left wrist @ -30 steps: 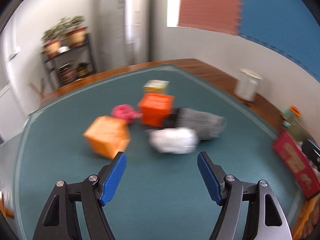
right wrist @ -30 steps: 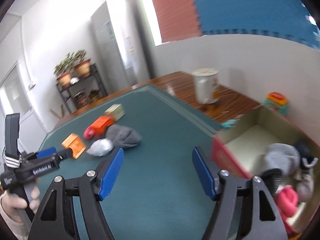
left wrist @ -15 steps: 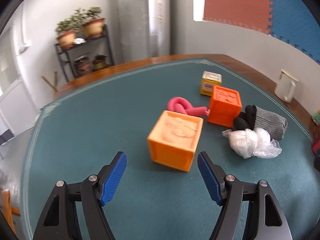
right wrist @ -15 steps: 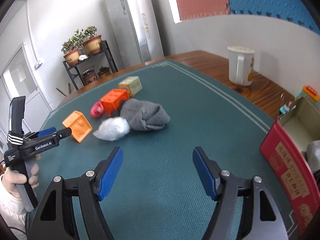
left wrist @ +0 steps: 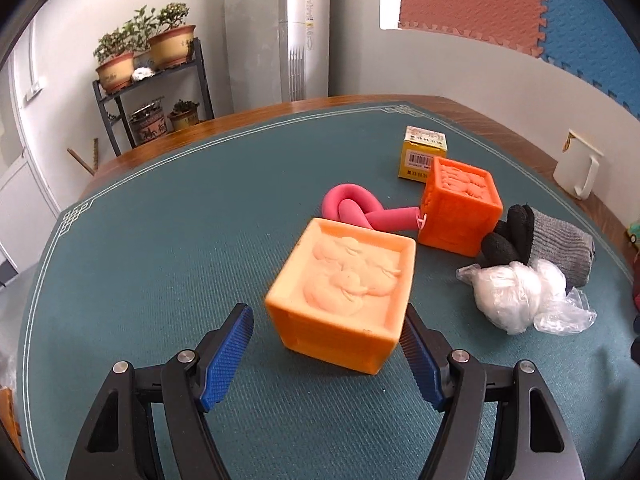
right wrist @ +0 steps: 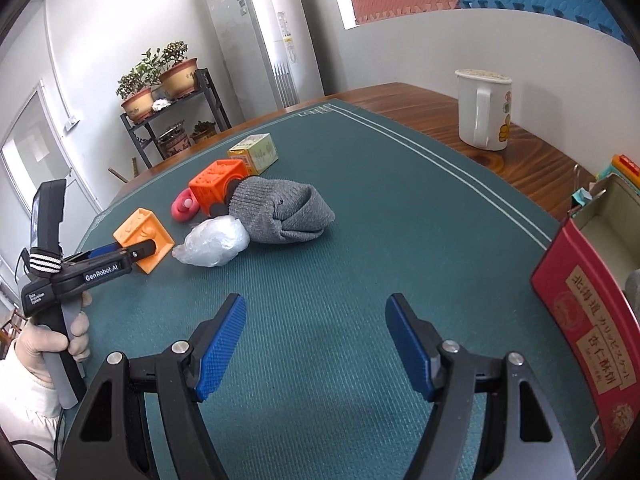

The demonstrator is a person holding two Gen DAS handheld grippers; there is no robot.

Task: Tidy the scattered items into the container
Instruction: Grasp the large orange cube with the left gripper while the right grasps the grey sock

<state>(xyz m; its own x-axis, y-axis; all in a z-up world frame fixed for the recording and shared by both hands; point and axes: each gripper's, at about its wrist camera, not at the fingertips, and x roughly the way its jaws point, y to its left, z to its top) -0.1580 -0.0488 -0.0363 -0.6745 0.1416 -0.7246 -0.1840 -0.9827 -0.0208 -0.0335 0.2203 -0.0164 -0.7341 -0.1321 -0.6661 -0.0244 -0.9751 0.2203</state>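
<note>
A light orange cube [left wrist: 348, 280] stands on the green table mat, and my left gripper [left wrist: 326, 314] straddles its near end. The jaws are closing; the right pad is at the cube's corner, while a gap shows at the left pad. Behind the cube lie a pink foam tube [left wrist: 360, 212], a darker orange cube [left wrist: 460, 208], a small yellow box [left wrist: 424, 156], a grey and black glove [left wrist: 556, 240] and a crumpled plastic bag [left wrist: 520, 296]. My right gripper [right wrist: 315, 308] hangs open over bare mat with nothing between its fingers. The red tin container [right wrist: 580, 320] stands to its right.
A white mug [right wrist: 484, 108] stands on the wooden table edge at the back right. A plant shelf [right wrist: 168, 92] and a tall white cabinet stand beyond the table. A person's gloved hand [right wrist: 60, 344] holds the left gripper's handle at the left.
My left gripper has come forward and down onto the light orange cube and its jaws have narrowed. The right gripper has swung from the tin toward the scattered items and sunk a little.
</note>
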